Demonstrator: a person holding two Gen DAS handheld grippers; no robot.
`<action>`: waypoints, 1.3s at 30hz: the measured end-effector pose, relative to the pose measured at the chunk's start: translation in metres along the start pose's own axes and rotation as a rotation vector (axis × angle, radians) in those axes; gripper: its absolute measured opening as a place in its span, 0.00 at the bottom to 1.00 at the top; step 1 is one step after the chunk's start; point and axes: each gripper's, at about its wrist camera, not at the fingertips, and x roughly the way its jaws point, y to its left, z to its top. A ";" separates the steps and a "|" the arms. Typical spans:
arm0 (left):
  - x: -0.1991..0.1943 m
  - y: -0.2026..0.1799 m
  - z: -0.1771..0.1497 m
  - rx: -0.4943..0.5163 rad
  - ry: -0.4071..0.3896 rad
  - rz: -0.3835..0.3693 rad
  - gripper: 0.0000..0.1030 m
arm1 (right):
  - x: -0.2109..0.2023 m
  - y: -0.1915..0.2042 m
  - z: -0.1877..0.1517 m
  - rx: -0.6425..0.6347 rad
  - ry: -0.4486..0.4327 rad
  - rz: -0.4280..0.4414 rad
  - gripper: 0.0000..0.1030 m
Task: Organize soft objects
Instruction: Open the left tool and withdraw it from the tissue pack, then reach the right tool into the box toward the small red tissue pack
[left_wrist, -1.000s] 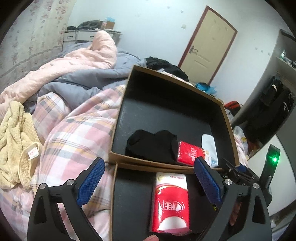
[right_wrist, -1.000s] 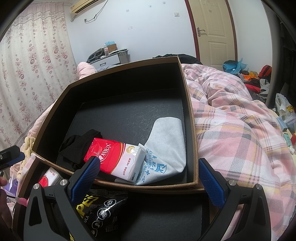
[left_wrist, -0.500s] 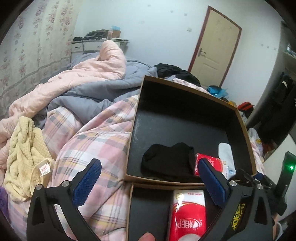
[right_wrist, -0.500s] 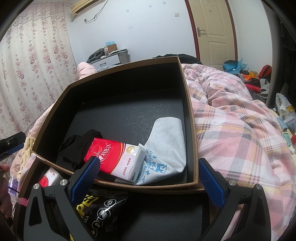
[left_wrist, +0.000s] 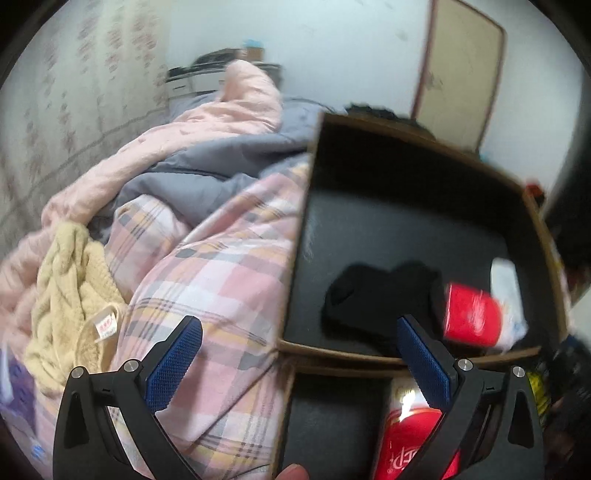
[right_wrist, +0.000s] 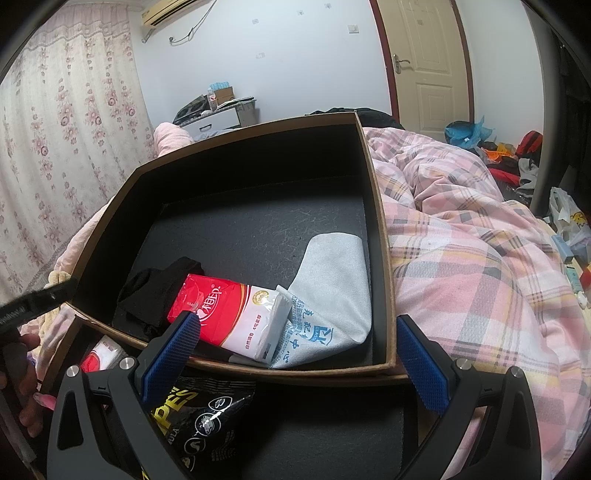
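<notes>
A black-lined cardboard box (right_wrist: 380, 236) on the bed holds a black sock (right_wrist: 155, 291), a red tissue pack (right_wrist: 225, 314) and a grey cloth (right_wrist: 336, 273). The same box (left_wrist: 306, 206) shows in the blurred left wrist view, with the sock (left_wrist: 373, 299) and tissue pack (left_wrist: 472, 314) inside. A nearer tray (right_wrist: 332, 424) holds a black snack bag (right_wrist: 199, 413) and a second red tissue pack (left_wrist: 410, 443). My left gripper (left_wrist: 295, 365) is open over the plaid quilt and the box corner, nothing between its fingers. My right gripper (right_wrist: 295, 362) is open over the box's near rim, holding nothing.
A cream knitted garment (left_wrist: 70, 295) with a label lies on the bed at left. Pink and grey duvets (left_wrist: 207, 147) are piled behind. The plaid quilt (right_wrist: 472, 266) spreads to the right of the box. A hand (right_wrist: 26, 387) shows at the left edge. Clutter (right_wrist: 517, 158) lies by the door.
The left gripper has swung leftward and dipped, so the boxes have slid right in its view and more quilt and the cream garment show. The right wrist view is unchanged.
</notes>
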 end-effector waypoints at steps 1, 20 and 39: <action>-0.001 -0.004 -0.001 0.022 -0.014 0.014 1.00 | 0.000 0.001 0.000 -0.002 0.002 -0.003 0.99; -0.015 -0.026 -0.013 0.146 -0.153 0.155 1.00 | 0.000 0.001 0.000 0.001 0.002 -0.001 0.99; -0.021 -0.058 -0.019 0.312 -0.257 0.253 1.00 | -0.002 -0.001 0.000 0.009 -0.001 0.004 0.99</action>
